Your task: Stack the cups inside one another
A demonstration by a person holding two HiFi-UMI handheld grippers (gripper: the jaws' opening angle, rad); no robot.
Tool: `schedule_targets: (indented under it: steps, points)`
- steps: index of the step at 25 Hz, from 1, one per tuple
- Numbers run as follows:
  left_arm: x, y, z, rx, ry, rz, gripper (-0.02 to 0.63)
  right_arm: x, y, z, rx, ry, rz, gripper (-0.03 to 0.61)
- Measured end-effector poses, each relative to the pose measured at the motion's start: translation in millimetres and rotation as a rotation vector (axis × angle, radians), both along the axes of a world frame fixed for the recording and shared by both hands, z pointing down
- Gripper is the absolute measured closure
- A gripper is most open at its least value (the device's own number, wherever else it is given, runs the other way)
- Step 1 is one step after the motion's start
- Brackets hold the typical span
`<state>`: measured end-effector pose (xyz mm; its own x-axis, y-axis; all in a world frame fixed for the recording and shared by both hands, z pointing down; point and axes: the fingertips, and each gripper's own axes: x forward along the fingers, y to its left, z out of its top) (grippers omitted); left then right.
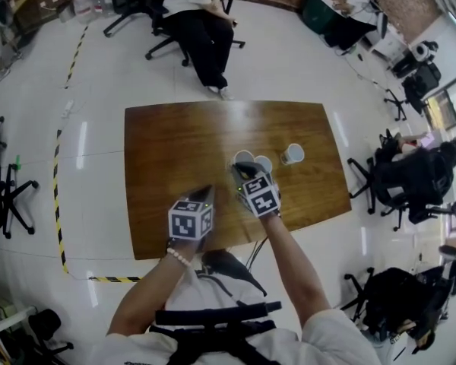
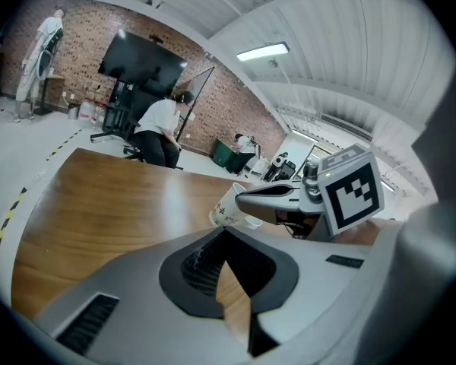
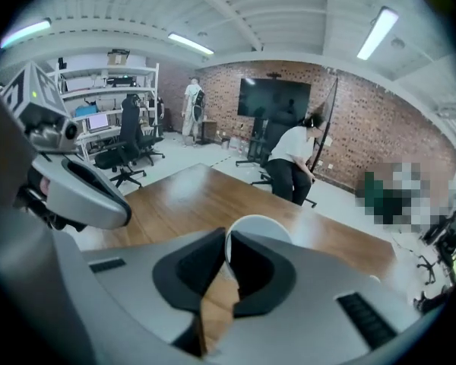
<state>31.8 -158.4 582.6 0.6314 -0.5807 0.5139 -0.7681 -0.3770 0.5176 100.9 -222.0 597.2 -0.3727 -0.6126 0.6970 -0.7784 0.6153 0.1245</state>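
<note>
The brown wooden surface (image 1: 175, 150) carries three white cups near its middle. The right gripper (image 1: 242, 170) reaches over them. Its fingers pinch the wall of one cup (image 3: 256, 230) at the rim, one finger inside and one outside, and in the left gripper view this cup is tilted. The left gripper (image 1: 207, 192) hangs just to its left over bare wood, fingers pressed together on nothing. A second cup (image 1: 264, 163) stands just beside the held one. A third cup (image 1: 292, 153) sits apart, further right.
</note>
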Motion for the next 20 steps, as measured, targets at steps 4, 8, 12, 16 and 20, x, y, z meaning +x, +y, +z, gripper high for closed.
schedule_targets:
  steps: [4, 8, 12, 16, 20]
  points:
    - [19.3, -2.3, -13.7, 0.034, 0.001, 0.026, 0.621, 18.3, 7.0, -40.4, 0.065, -0.054, 0.018, 0.546]
    - [40.6, -0.5, -20.9, 0.052, 0.002, 0.057, 0.621, 45.2, 13.1, -68.4, 0.124, -0.059, 0.042, 0.546]
    - [61.8, 0.8, -28.8, 0.068, 0.005, 0.086, 0.621, 72.8, 15.5, -93.6, 0.172, -0.056, 0.071, 0.546]
    - [78.2, 1.1, -35.2, 0.082, 0.004, 0.107, 0.621, 96.1, 15.2, -110.7, 0.211, -0.049, 0.092, 0.546]
    - [87.8, -1.7, -41.7, 0.095, 0.004, 0.116, 0.621, 111.0, 12.2, -117.3, 0.225, -0.048, 0.108, 0.546]
